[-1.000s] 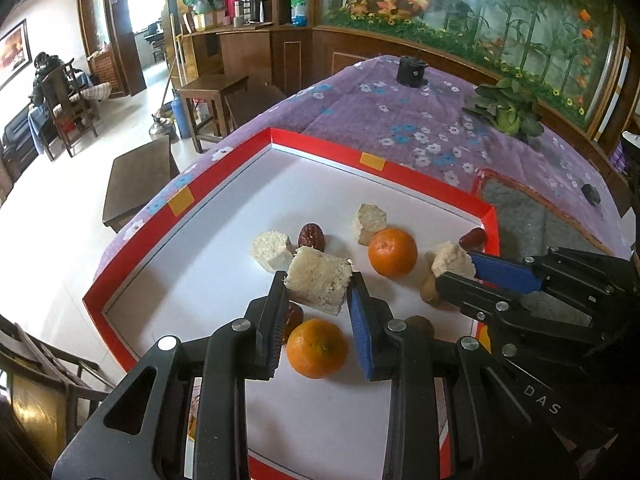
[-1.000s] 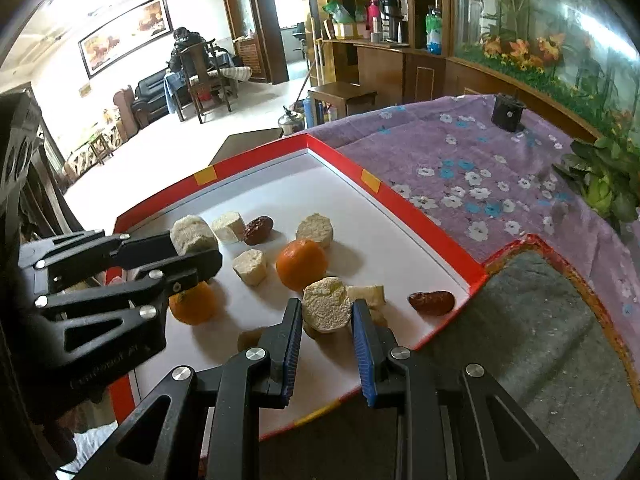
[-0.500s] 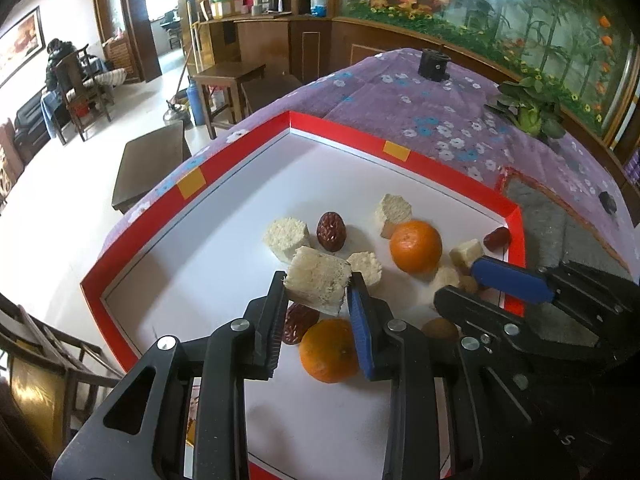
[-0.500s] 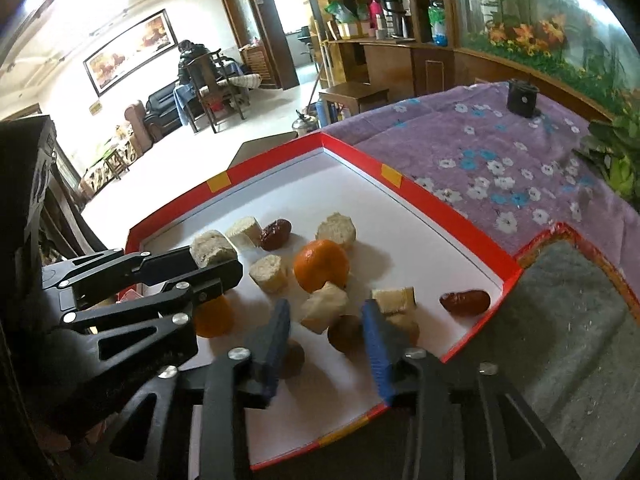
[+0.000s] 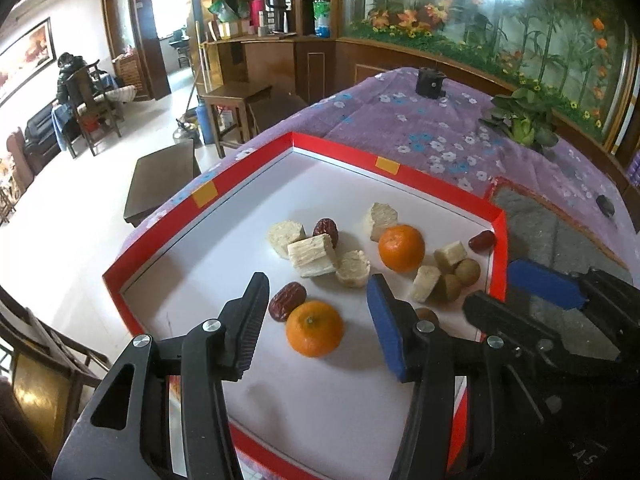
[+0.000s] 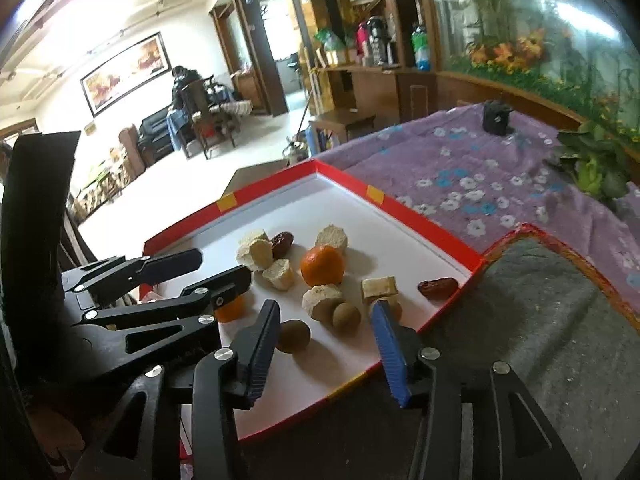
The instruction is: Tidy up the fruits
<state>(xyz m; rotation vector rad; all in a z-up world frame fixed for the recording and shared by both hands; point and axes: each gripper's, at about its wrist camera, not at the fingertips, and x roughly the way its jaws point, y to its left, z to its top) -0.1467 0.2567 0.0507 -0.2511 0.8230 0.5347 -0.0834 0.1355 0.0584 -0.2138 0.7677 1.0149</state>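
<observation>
A red-rimmed white tray [image 5: 416,174] [image 6: 400,208] holds several fruits. In the left wrist view my left gripper [image 5: 316,300] has its jaws opening above a mandarin [image 5: 315,334], with nothing pressed between them. A pale cane chunk [image 5: 312,257] lies among others beside a red date [image 5: 327,230]. A second mandarin [image 5: 401,248] [image 6: 322,265] sits mid-tray. In the right wrist view my right gripper [image 6: 324,322] also has its jaws opening and grips nothing; a cane chunk [image 6: 320,298] and brown round fruits [image 6: 346,315] lie on the tray ahead of it.
The tray sits on a purple flowered cloth [image 5: 420,136] with a grey mat [image 6: 540,320] to its right. A small black object [image 5: 430,82] and a leafy plant [image 5: 522,118] stand farther back. A person sits in a chair [image 5: 76,88] across the room.
Both grippers opened and let go of their cane chunks, which now lie on the tray. The right gripper drew back a little from the fruits.
</observation>
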